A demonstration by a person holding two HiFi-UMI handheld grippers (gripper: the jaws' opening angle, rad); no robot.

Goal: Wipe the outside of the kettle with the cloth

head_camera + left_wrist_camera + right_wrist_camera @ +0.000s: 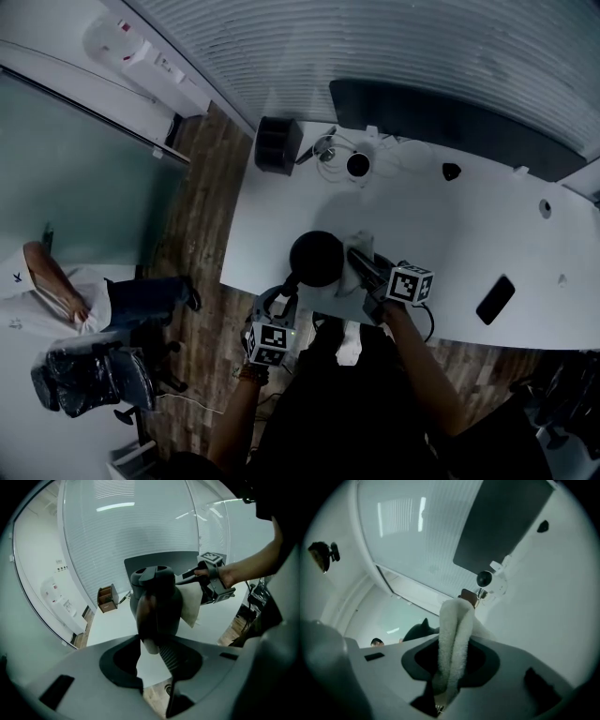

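A black kettle [316, 258] stands near the front edge of the white table [450, 234]. My left gripper [286, 292] reaches in from the front and is shut on the kettle's handle [149, 630], which fills the space between its jaws. The kettle's dark body [159, 599] rises just beyond. My right gripper [361, 262] is shut on a folded white cloth [452, 639]. It holds the cloth [190, 604] against the kettle's right side. In the right gripper view only a dark edge of the kettle [417, 631] shows, to the left of the cloth.
A dark box [278, 143] stands at the table's far left corner. A round black object [358, 165] with cables lies behind the kettle, and a dark panel [450, 122] lines the back. A phone [494, 299] lies at right. A person [56, 291] sits at left.
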